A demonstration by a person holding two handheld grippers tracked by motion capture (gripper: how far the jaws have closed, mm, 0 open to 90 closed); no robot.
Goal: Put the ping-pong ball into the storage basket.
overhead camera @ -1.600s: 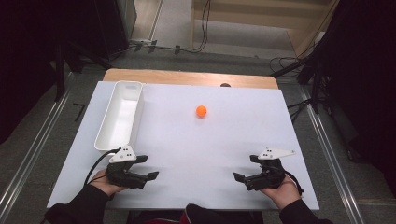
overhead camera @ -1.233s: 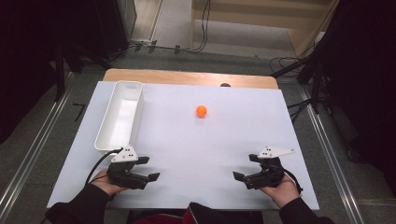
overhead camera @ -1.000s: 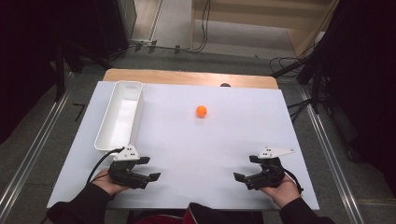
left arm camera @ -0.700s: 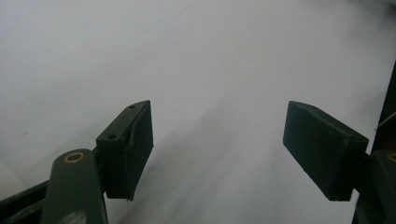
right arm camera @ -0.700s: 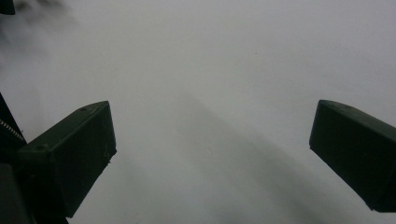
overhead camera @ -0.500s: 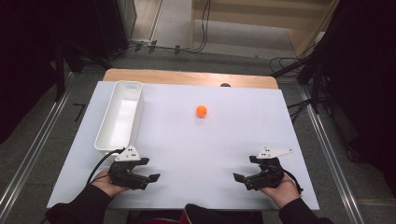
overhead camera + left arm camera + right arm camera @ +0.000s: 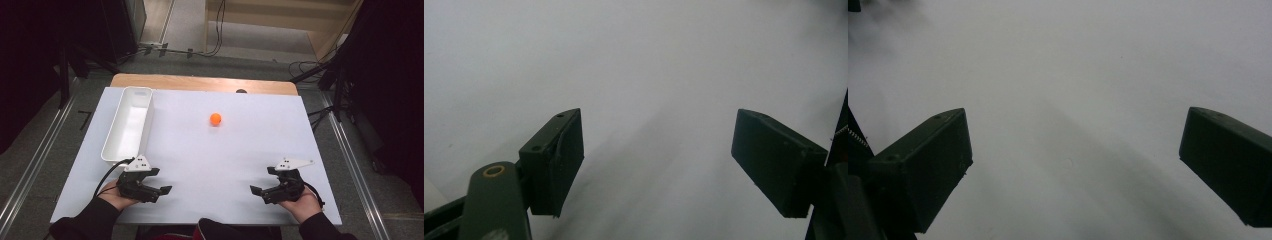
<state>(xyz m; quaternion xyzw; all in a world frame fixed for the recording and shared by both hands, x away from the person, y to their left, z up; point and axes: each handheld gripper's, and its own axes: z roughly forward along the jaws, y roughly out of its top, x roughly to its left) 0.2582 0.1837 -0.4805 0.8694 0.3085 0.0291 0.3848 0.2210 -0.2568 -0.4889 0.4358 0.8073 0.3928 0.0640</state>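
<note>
White tabletop (image 7: 210,165) in a dim room, both grippers resting near its front edge.

The left gripper (image 7: 159,181) has just been widening its jaws; they stand apart with only bare white surface between them, as do those of the right gripper (image 7: 260,181). The orange ball (image 7: 215,119) lies well ahead of both, out past the gap between the two. A white tray (image 7: 114,145) sits just beyond the left jaws. A wooden strip (image 7: 200,83) borders the far edge; grey floor (image 7: 45,150), cables (image 7: 215,30) and dark stands surround the table.
</note>
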